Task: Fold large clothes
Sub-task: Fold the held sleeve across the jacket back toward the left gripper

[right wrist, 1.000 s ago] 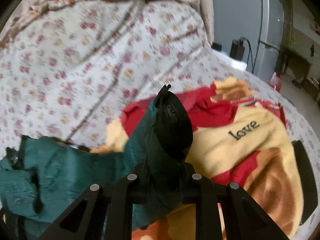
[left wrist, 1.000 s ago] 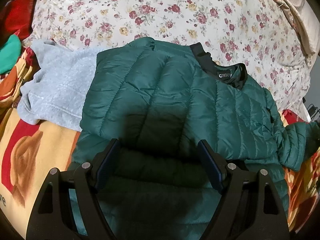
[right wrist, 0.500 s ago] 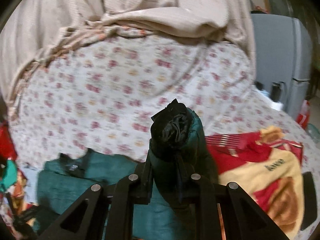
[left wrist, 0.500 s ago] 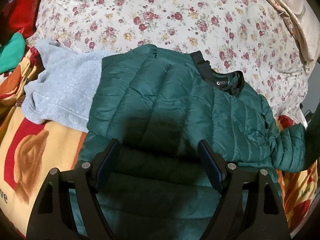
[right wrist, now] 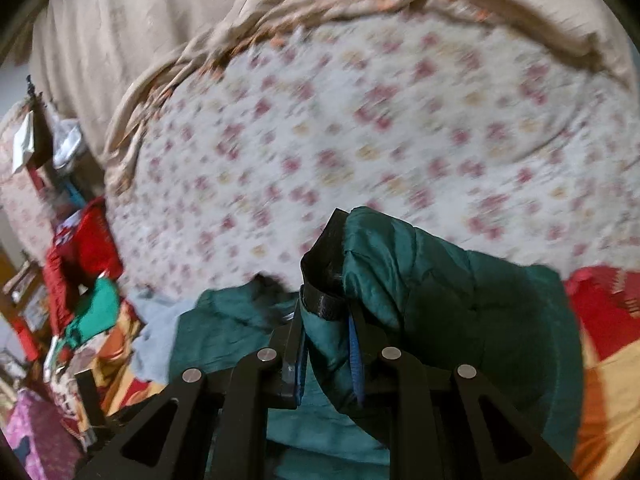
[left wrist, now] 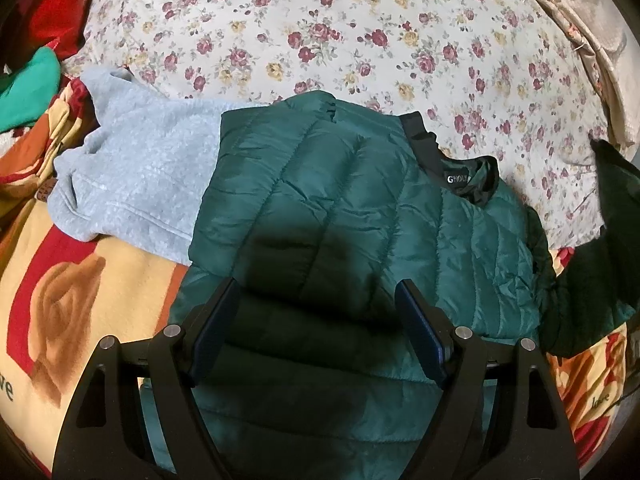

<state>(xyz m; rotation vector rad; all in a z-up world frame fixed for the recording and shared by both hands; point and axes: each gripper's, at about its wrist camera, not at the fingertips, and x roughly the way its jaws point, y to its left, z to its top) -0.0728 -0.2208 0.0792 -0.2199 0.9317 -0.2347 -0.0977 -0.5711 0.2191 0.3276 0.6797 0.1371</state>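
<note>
— Bed first: a floral sheet [left wrist: 360, 40] is spread wide across it, with a beige curtain [right wrist: 120, 40] hung behind and a red-and-yellow blanket [left wrist: 80, 300] laid along the near edge. Clutter is stacked at the far left in the right wrist view, though blur hides what it is.

— And the garment?

— A green puffer jacket [left wrist: 340, 220] is laid flat on the bed, collar away, partly over a grey fleece [left wrist: 140, 168]. One sleeve [right wrist: 420, 300] is lifted clear at the right side.

— By which gripper?

— The right gripper [right wrist: 328, 356]: its jaws are closed tight on the sleeve near the black cuff [right wrist: 324, 280]. The left gripper [left wrist: 320, 332] is held above the jacket's lower body, jaws spread wide, nothing between them.

— So the step?

— The sleeve fold, it would be judged. Next, the sleeve should be carried across the chest and laid flat before release; the slippery shell may need pinning by the left.
</note>
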